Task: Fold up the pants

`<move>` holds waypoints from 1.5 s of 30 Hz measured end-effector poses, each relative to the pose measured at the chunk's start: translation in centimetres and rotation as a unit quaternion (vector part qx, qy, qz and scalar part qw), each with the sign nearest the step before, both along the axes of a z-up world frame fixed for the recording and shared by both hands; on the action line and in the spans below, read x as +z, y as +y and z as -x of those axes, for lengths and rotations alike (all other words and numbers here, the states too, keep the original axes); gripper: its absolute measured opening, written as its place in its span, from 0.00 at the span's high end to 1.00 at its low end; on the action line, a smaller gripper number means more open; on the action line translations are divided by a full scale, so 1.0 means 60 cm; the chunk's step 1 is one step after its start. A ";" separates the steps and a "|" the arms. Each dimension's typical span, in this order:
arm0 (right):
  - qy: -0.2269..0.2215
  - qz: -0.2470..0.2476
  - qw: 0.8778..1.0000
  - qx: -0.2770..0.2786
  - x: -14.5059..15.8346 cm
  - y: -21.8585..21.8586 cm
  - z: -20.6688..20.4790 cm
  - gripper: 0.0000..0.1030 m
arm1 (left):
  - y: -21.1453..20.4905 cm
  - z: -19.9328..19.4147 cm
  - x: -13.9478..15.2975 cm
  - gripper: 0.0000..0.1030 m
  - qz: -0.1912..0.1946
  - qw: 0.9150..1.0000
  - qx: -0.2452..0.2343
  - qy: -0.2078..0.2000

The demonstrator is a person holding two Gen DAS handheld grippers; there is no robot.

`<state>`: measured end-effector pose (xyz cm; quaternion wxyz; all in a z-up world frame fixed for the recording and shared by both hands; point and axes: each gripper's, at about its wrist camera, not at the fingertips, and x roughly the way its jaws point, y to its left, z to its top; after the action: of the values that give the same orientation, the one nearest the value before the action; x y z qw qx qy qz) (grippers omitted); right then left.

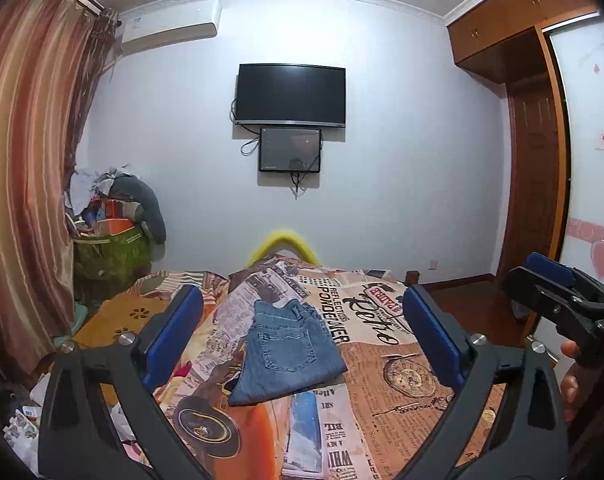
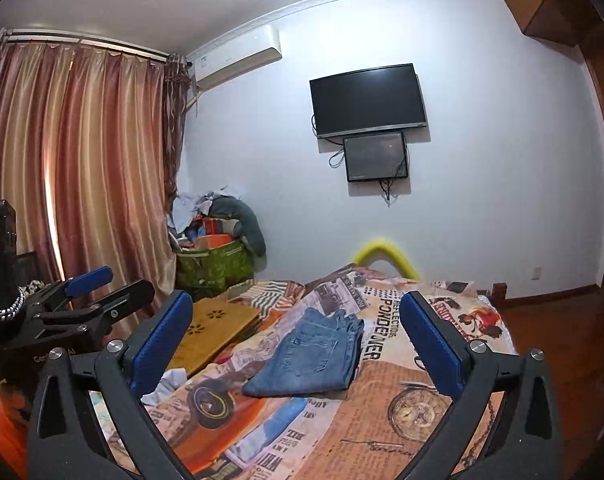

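Observation:
Blue jeans (image 1: 285,352) lie folded into a compact stack on the bed's printed cover (image 1: 402,392), back pocket up. They also show in the right wrist view (image 2: 314,360). My left gripper (image 1: 302,332) is open and empty, held above and in front of the jeans, apart from them. My right gripper (image 2: 297,332) is open and empty, also raised clear of the jeans. The right gripper shows at the right edge of the left wrist view (image 1: 558,296); the left gripper shows at the left of the right wrist view (image 2: 97,292).
A wooden lap tray (image 2: 209,332) lies on the bed's left side. A green bin (image 2: 217,264) heaped with clothes stands by the striped curtain (image 2: 81,168). A wall TV (image 1: 291,94) hangs ahead, a wardrobe (image 1: 542,168) stands right. Clutter lies on the floor at left (image 1: 21,428).

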<state>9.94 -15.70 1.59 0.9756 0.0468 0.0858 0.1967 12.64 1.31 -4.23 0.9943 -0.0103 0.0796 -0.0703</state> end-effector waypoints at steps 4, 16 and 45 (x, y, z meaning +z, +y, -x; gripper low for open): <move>-0.001 0.000 1.000 -0.001 0.003 0.000 0.002 0.00 | -0.001 -0.001 0.000 0.02 -0.003 1.000 0.001 -0.001; 0.005 0.005 1.000 -0.003 0.005 0.005 0.004 0.00 | -0.009 -0.006 -0.006 0.01 -0.009 1.000 -0.001 0.004; 0.008 0.008 1.000 -0.007 0.006 0.003 0.009 0.00 | -0.006 -0.006 -0.011 0.01 0.002 1.000 0.002 0.003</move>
<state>9.39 -15.51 1.93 0.9766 0.0414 0.0944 0.1889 12.98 0.95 -4.88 0.9942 -0.0130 0.0821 -0.0683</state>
